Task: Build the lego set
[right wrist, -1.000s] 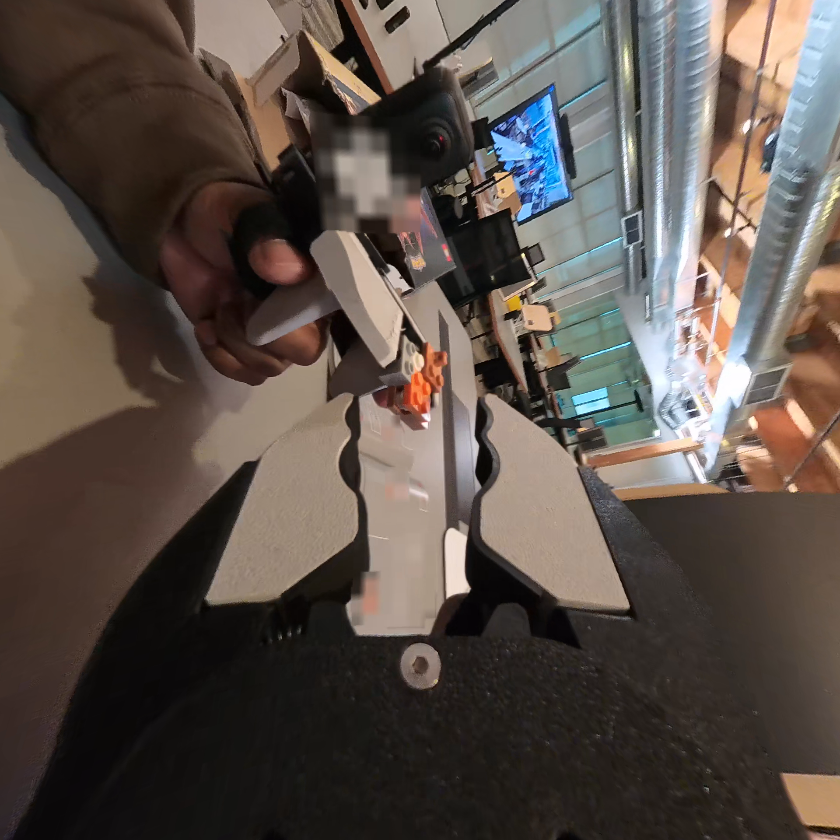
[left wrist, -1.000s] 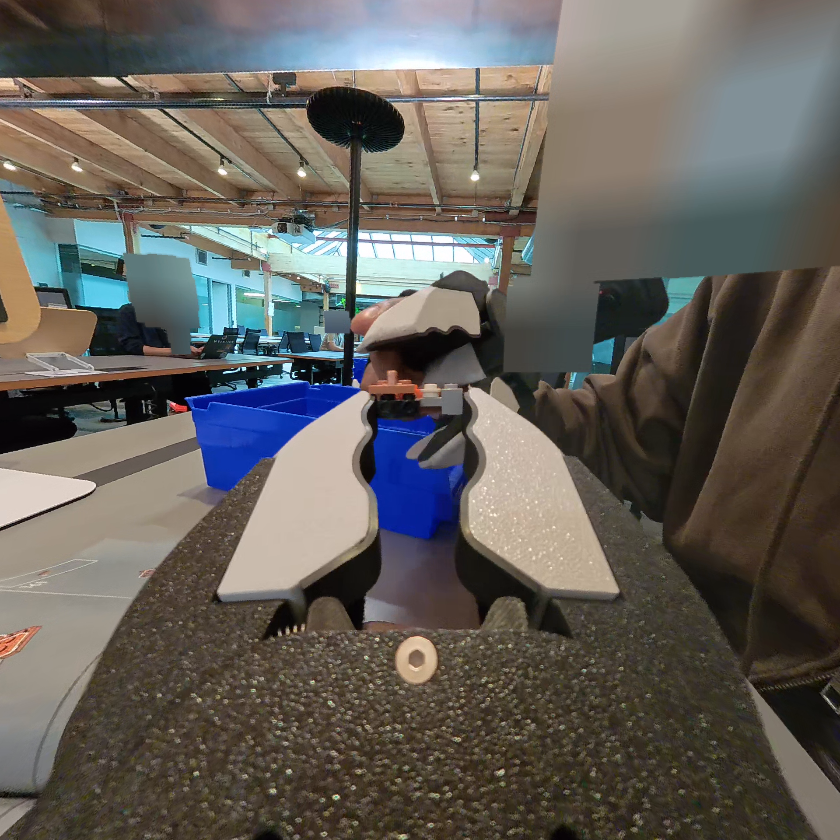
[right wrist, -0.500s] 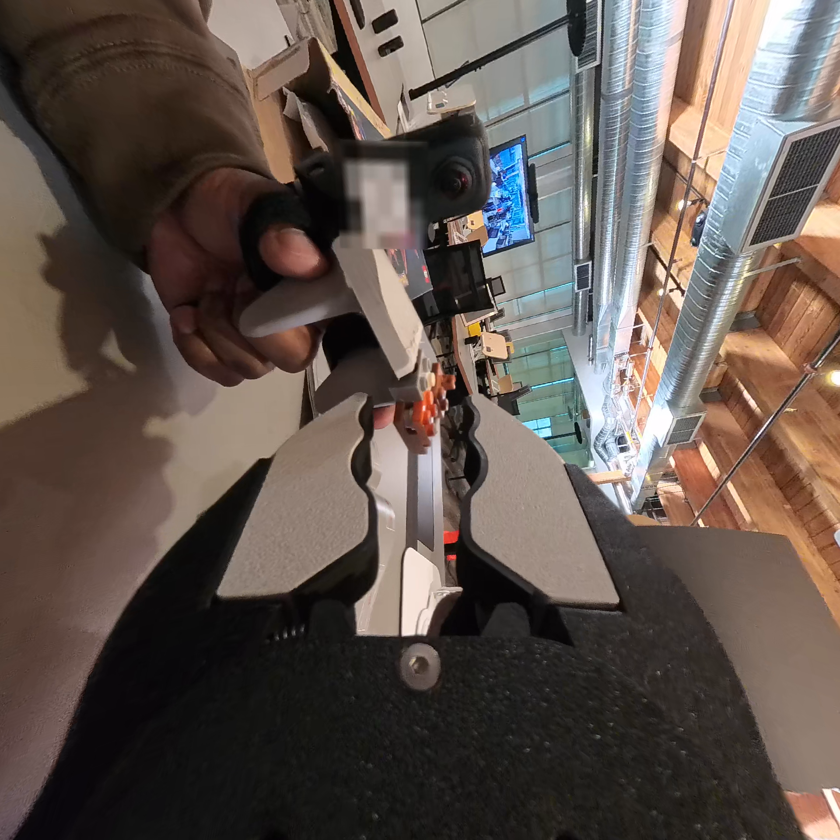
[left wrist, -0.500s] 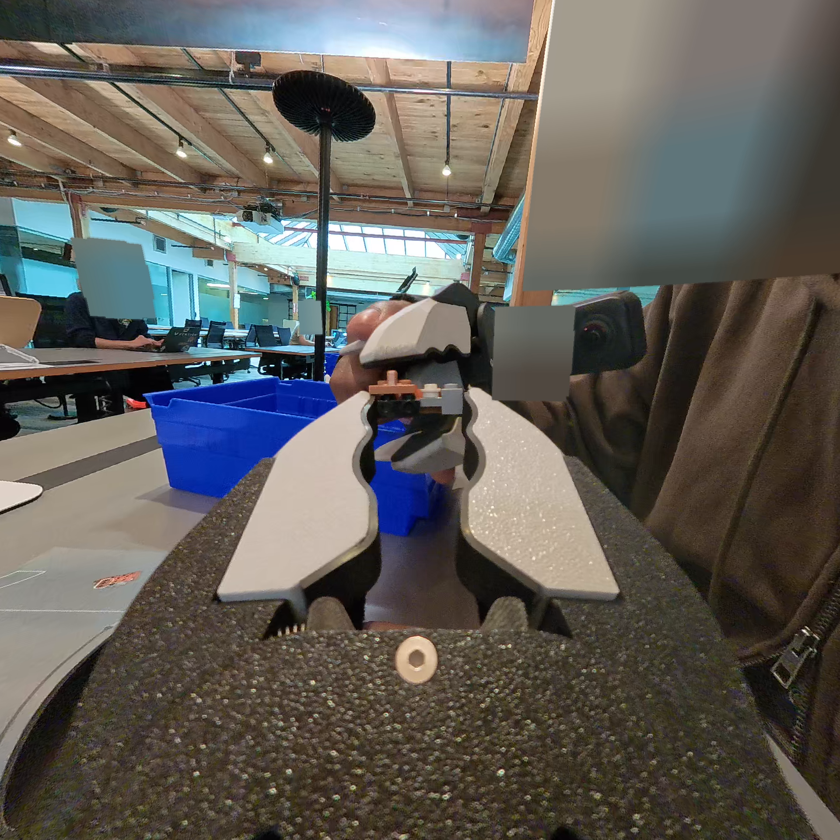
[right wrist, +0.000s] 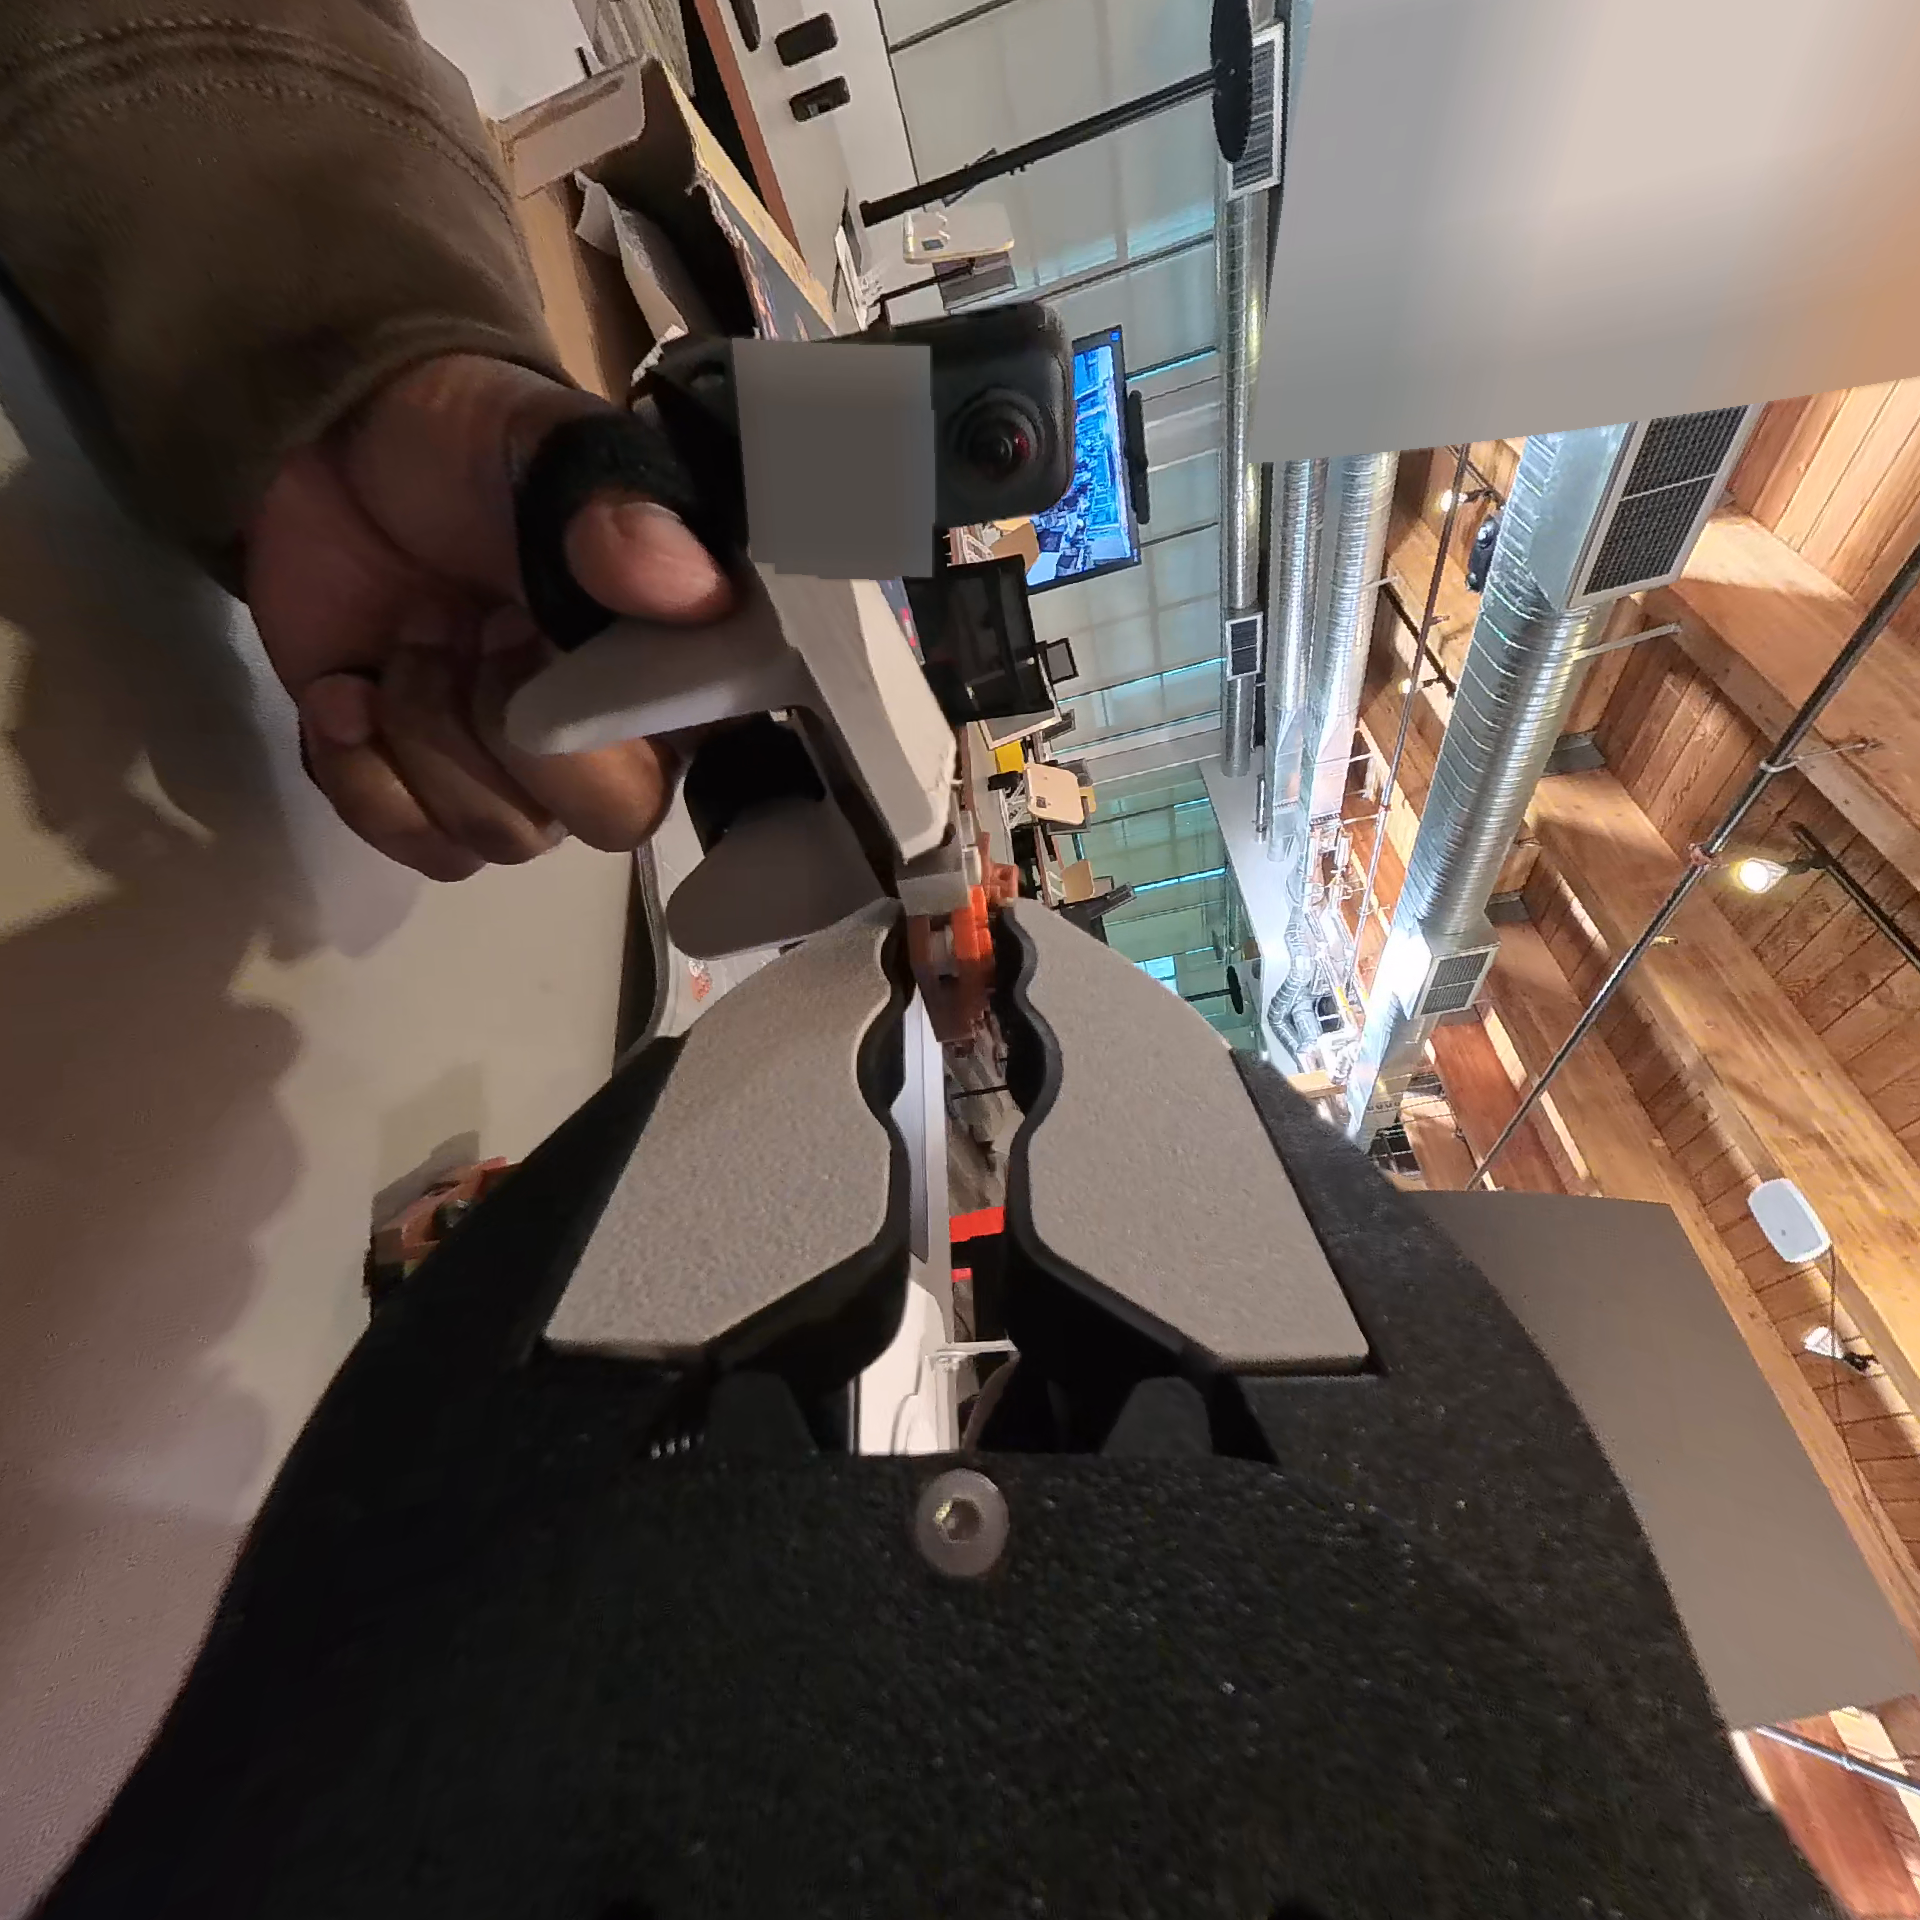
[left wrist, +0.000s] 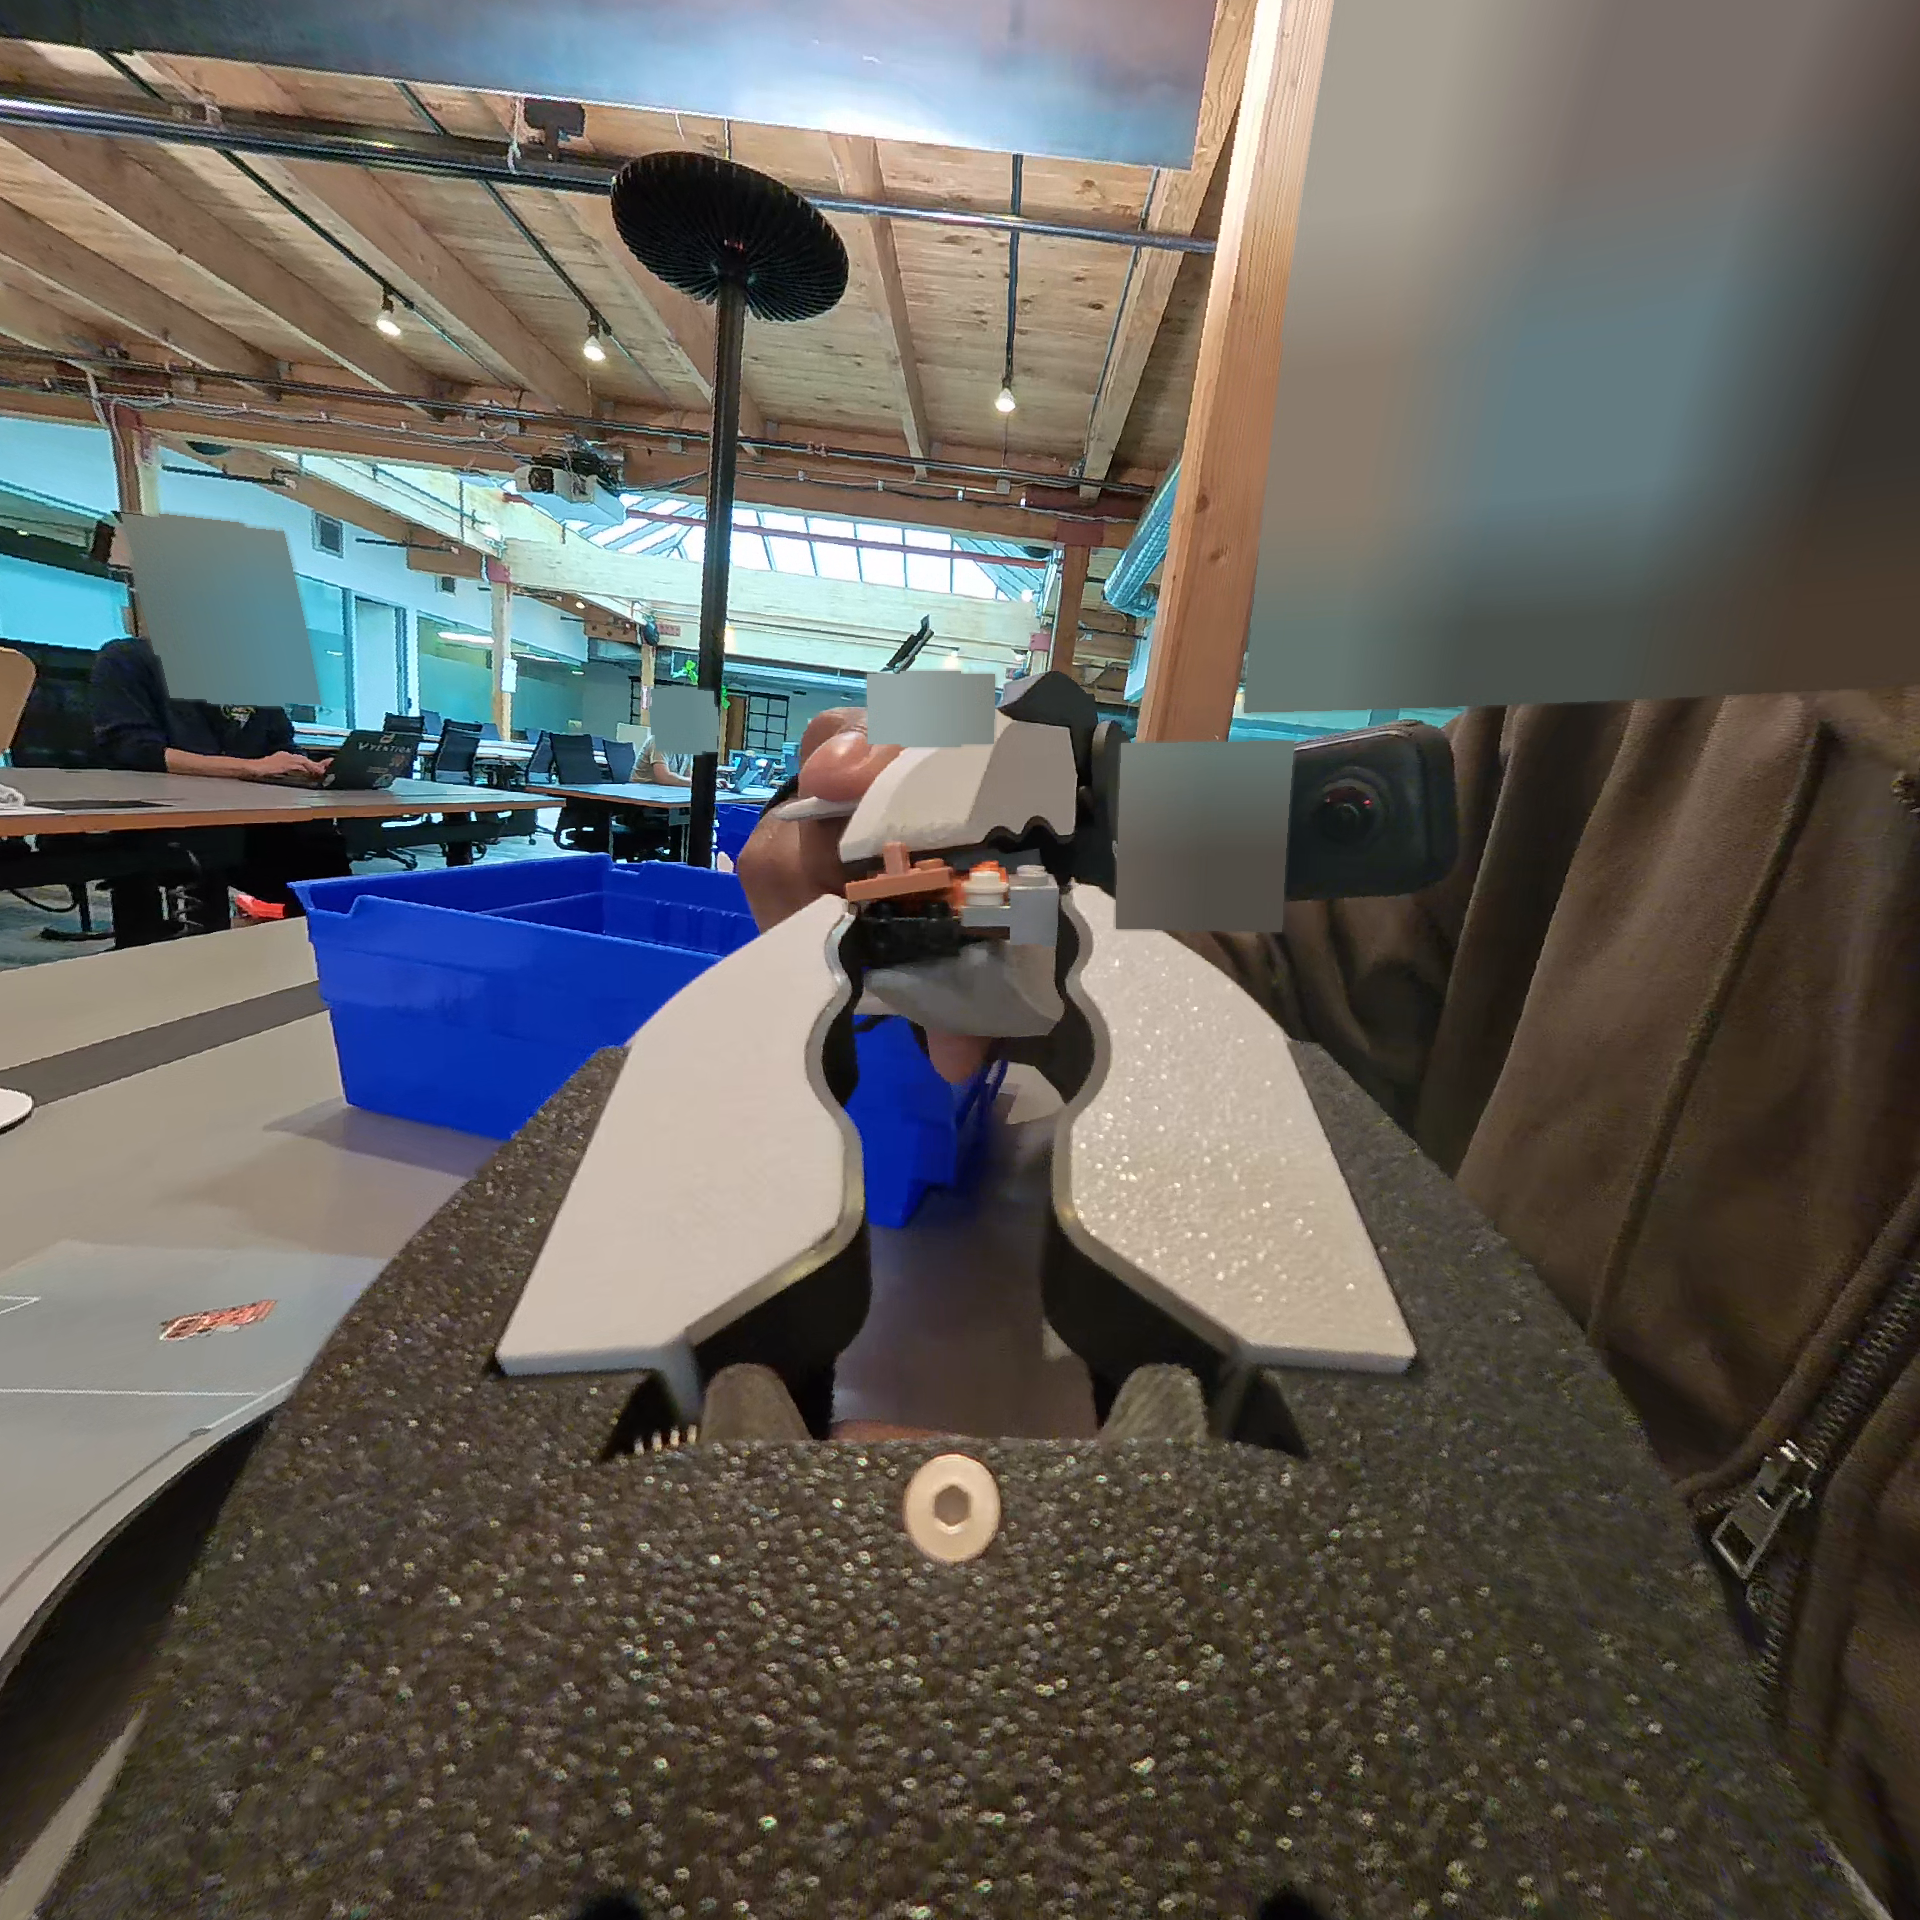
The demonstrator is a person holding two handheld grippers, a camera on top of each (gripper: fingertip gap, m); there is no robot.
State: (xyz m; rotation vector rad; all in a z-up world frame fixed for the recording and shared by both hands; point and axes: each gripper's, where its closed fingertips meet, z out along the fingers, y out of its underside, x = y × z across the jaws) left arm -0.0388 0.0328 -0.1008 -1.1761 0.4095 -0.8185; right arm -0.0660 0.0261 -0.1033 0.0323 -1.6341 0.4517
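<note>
Holds a small lego assembly in mid-air, clear of the counter and in front of a brown jacket; orange plate on top, black part beneath, grey brick with a pale stud at the right end. Spans it end to end with the left hand-held gripper, jaws at a middling gap and closed onto the two ends; looks meant as the steady anchor. Crosses that grip at a right angle with the right hand-held gripper; narrowed to a slim gap in its own view, with the orange and brown parts pinched between the tips (seemingly in contact, though partly hidden by them). Presses from above and below with the ends braced; judged as seating a plate onto its studs, or taking a second hold for the next piece. Leaves a blue bin on the counter at the far left, well apart; leaves one loose orange-brown piece on the counter beside the right hand-held gripper's body. Needs square, even pressure next; risks twisting so small a stack out of either grip.
</note>
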